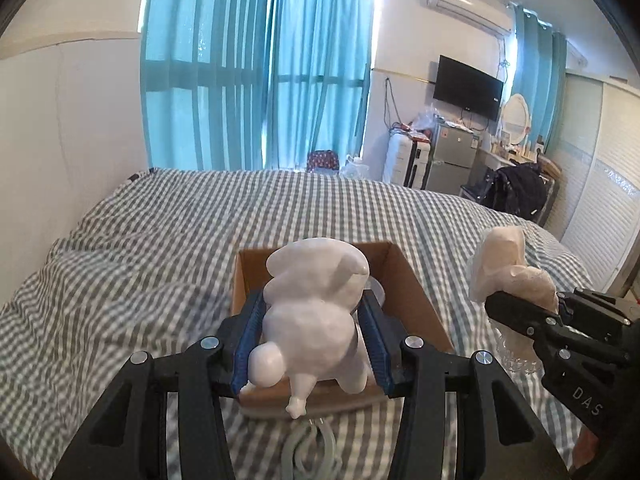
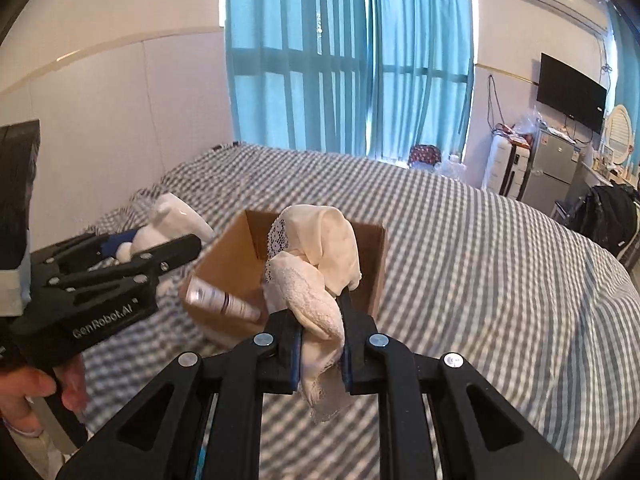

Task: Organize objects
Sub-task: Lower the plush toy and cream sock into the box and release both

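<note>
Hidden: the white figurine [image 1: 316, 312] fills the middle of the left wrist view and covers most of the inside of the cardboard box [image 1: 404, 280]; only a pale rounded shape shows past it at 3 o'clock, too little to name.
Cut off: a grey looped item [image 1: 308, 452] on the bedspread runs out of frame at 6 o'clock, between the left gripper's arms; I cannot tell what it is.
Blurred: the far dresser clutter at 2 o'clock is too small to read.
Box contents: in the right wrist view a silver tube [image 2: 222, 300] leans on the box's near wall, at 9 o'clock of the cloth.
Surroundings: a grey-and-white checked bedspread [image 1: 160, 240] carries the box; teal curtains [image 1: 256, 64] hang at 12 o'clock; a wall television [image 1: 468, 88], a small fridge [image 1: 452, 156] and an oval mirror [image 1: 516, 114] stand at 2 o'clock.
In the way: the cream lace-edged cloth [image 2: 316, 264] hangs in front of the box's far corner in the right wrist view.
Left gripper [image 1: 316, 344]: spread about as wide as the figurine's body, blue pads pressed on both flanks, holding it above the box's near edge.
Right gripper [image 2: 320, 344]: nearly closed, pinching the bunched cloth, which rises above the fingers at 12 o'clock, in front of the open box.
</note>
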